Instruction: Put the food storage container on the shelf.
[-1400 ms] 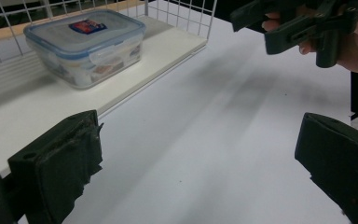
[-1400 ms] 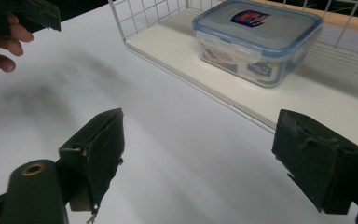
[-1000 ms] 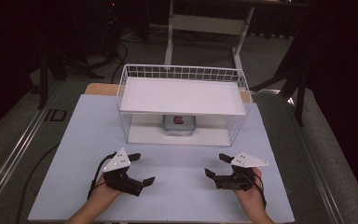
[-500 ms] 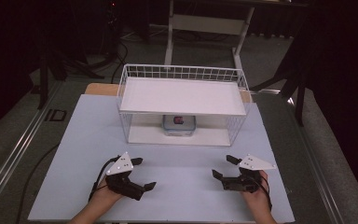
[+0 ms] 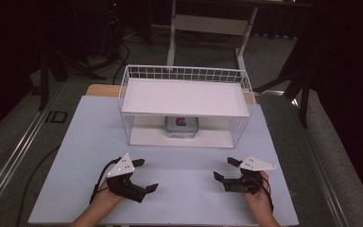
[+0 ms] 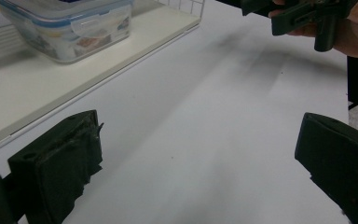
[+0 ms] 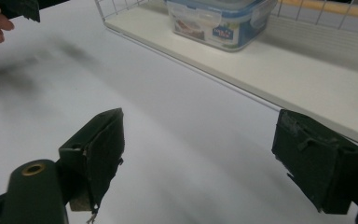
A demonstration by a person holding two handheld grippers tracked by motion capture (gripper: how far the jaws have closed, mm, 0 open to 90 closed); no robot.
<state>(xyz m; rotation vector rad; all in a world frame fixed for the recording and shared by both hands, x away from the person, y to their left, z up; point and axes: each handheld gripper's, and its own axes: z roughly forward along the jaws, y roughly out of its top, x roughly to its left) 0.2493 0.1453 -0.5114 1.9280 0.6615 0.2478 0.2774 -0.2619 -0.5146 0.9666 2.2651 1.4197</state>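
A clear plastic container with a blue-edged lid sits on the lower shelf of a white wire rack at the table's middle. In the left gripper view the container is at the upper left; in the right gripper view the container is at the top. My left gripper rests open over the white table near the front left, holding nothing. My right gripper is open at the front right, also with nothing in it. The jaws of both stand wide apart in the left gripper and right gripper views.
The white tabletop stretches between the grippers and the rack's front edge. The rack's upper shelf overhangs the container. The other hand and gripper appear far off in the left gripper view. Dark floor and a stand surround the table.
Both hands have barely shifted; the right gripper drifted slightly to the right. Both stay open and the container has not moved.
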